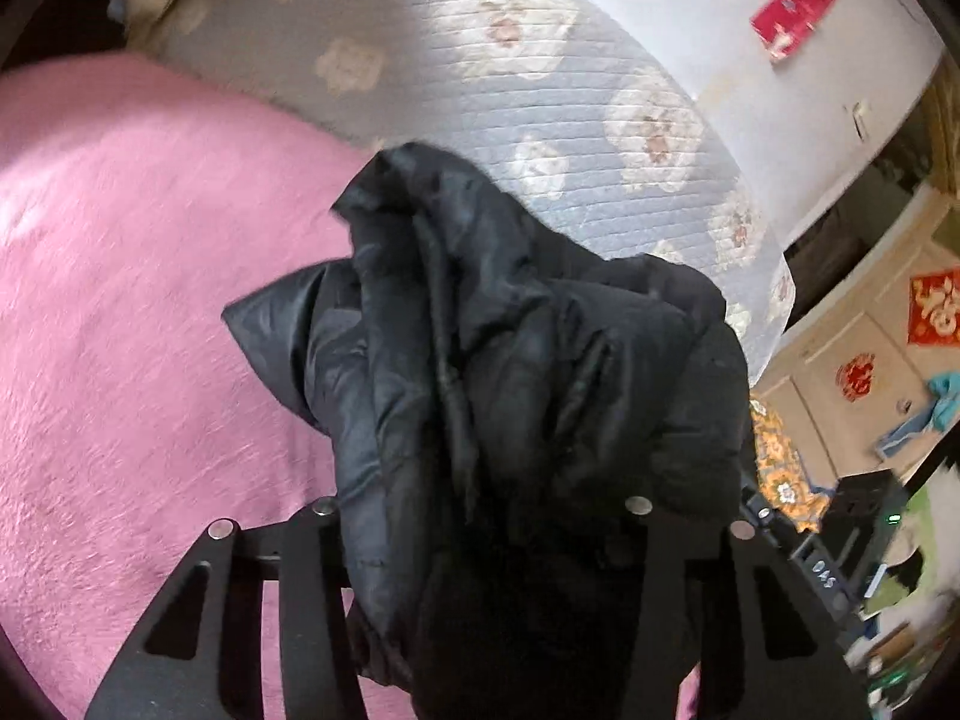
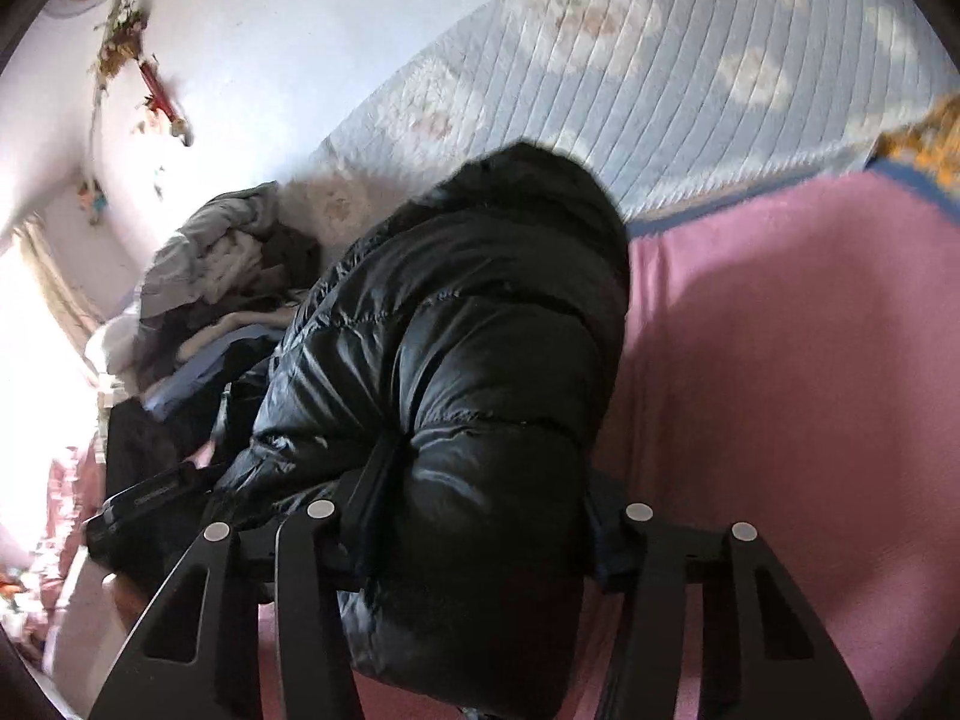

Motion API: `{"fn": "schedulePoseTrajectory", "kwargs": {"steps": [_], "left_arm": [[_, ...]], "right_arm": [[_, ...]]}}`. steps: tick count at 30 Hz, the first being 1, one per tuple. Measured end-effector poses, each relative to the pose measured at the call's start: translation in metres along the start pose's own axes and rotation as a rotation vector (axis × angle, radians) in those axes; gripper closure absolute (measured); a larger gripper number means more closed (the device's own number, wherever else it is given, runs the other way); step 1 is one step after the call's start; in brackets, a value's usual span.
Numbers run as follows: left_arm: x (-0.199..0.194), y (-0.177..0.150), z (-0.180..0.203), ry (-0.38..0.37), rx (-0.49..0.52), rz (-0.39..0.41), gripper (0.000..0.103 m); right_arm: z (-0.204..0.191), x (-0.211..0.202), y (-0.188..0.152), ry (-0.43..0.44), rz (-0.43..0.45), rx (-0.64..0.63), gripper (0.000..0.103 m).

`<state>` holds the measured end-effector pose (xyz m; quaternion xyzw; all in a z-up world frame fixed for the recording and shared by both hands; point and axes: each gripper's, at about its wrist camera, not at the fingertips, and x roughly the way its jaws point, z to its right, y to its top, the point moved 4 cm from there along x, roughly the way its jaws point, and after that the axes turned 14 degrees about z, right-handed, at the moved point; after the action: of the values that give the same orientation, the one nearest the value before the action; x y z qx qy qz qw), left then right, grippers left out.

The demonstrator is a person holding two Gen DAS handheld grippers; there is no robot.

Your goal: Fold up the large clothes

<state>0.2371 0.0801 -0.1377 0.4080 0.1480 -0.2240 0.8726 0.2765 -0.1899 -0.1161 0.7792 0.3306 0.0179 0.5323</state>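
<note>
Both grippers hold one glossy black quilted puffer jacket [image 1: 516,372] bunched above a fuzzy pink blanket [image 1: 132,312] spread on a bed.

The left gripper [image 1: 480,516] has its fingers about half open, and thick folds of jacket fill the gap between them and rise ahead of the fingertips. The right gripper [image 2: 480,516] is likewise about half open and clamped on a fat padded section, which bulges out beyond both fingers.

Judged risks: the slick, puffy fabric could squeeze out of either grip, because each gripper holds a wad, not a flat edge. The jacket is so crumpled that any fold laid from here would likely come out uneven, and loose parts hanging below the fingers could drag and wrinkle the blanket.

The left wrist view alone shows a cream cabinet with red paper decorations [image 1: 864,360] to the right of the fingers. The right wrist view alone shows a heap of mixed grey and white clothes [image 2: 216,276] to the left of the fingers. A pale blue quilted floral cover [image 2: 690,72] lies beyond the fingertips.
</note>
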Motion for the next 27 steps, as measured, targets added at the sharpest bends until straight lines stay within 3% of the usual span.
{"fn": "schedulePoseTrajectory", "kwargs": {"steps": [4,7,13,18,22,27], "left_arm": [[0.011,0.012,0.04,-0.048,0.029,-0.04,0.056],[0.02,0.024,0.098,-0.106,0.098,-0.054,0.056],[0.077,-0.004,0.218,-0.261,0.232,-0.169,0.056],[0.116,-0.071,0.31,-0.398,0.267,-0.333,0.056],[0.136,-0.141,0.357,-0.458,0.185,-0.541,0.056],[0.128,-0.218,0.403,-0.511,0.306,-0.648,0.056]], "right_arm": [[0.0,-0.027,0.023,-0.05,0.061,-0.063,0.05],[0.018,-0.053,0.049,-0.09,0.1,-0.077,0.05],[0.086,-0.122,0.117,-0.261,0.21,-0.101,0.05],[0.148,-0.188,0.155,-0.412,0.251,-0.134,0.05],[0.191,-0.247,0.164,-0.568,0.287,-0.157,0.05],[0.229,-0.295,0.155,-0.73,0.3,-0.164,0.05]]}}
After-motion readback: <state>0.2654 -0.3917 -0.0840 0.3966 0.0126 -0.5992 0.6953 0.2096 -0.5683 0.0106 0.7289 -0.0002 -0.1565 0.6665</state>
